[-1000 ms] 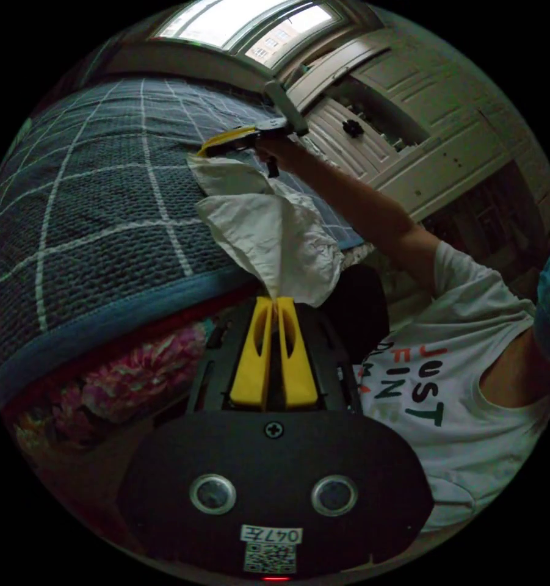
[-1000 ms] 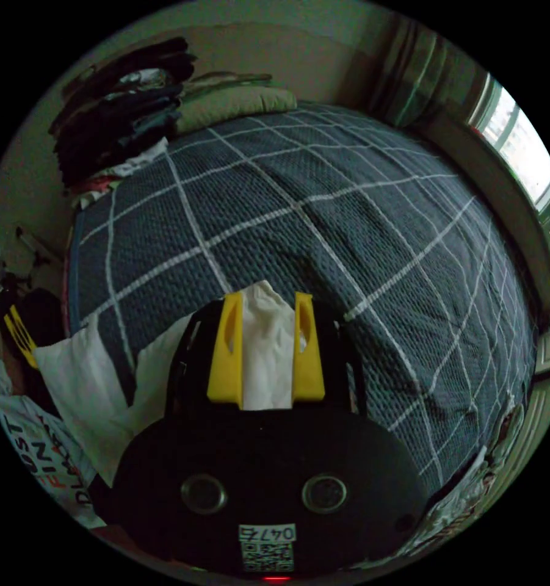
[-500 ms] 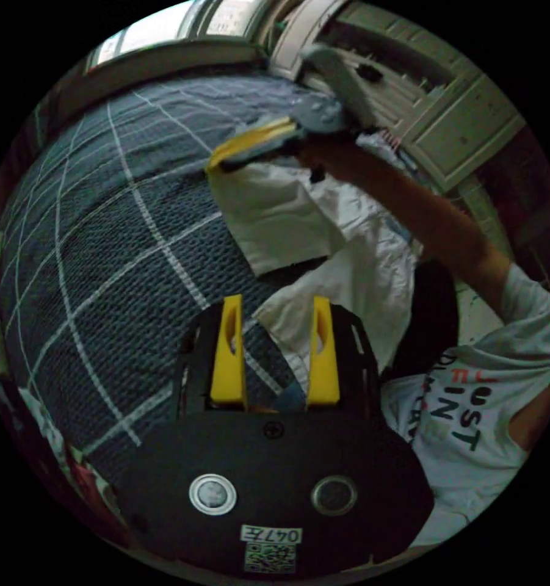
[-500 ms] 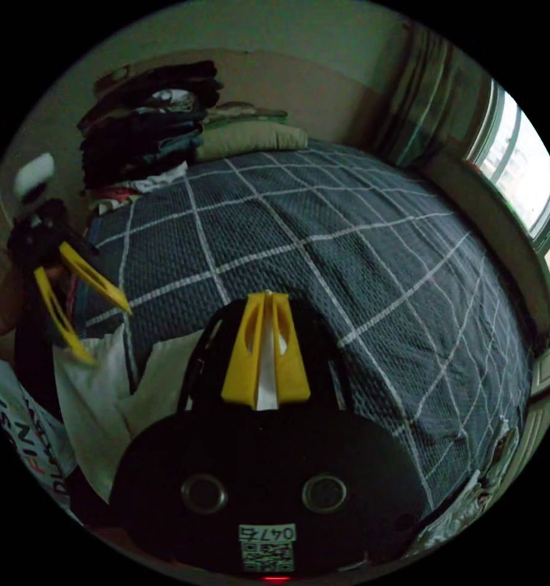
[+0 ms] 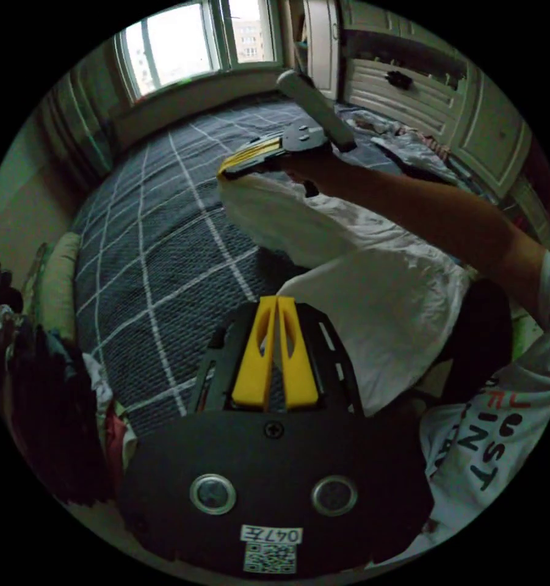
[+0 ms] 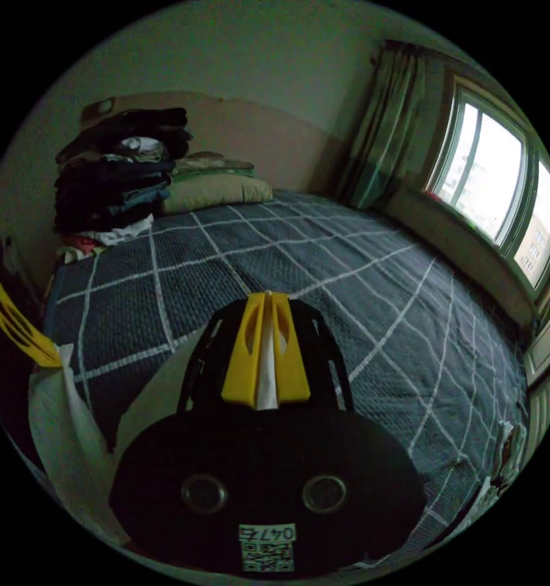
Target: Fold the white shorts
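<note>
The bed [image 6: 360, 274] with its checked blanket lies under the white shorts [image 5: 372, 293], which hang above its near edge. The right hand-held gripper [image 6: 265, 299] is clenched on one corner. The left hand-held gripper [image 5: 278, 302] has its jaws together; I cannot tell if cloth is inside. If not, this side may drop and crumple.

1. Pretty clearly a bedroom in someone's home: a big bed [image 6: 348, 274] under a dark quilted cover with a white grid takes up most of it.
2. Pillow [image 6: 217, 189] and a stack of folded clothes [image 6: 113, 171] at the head end.
3. Window [image 6: 494, 183] with green curtains [image 6: 390, 140].
4. White panelled cupboard doors [image 5: 470, 116] along one side.
</note>
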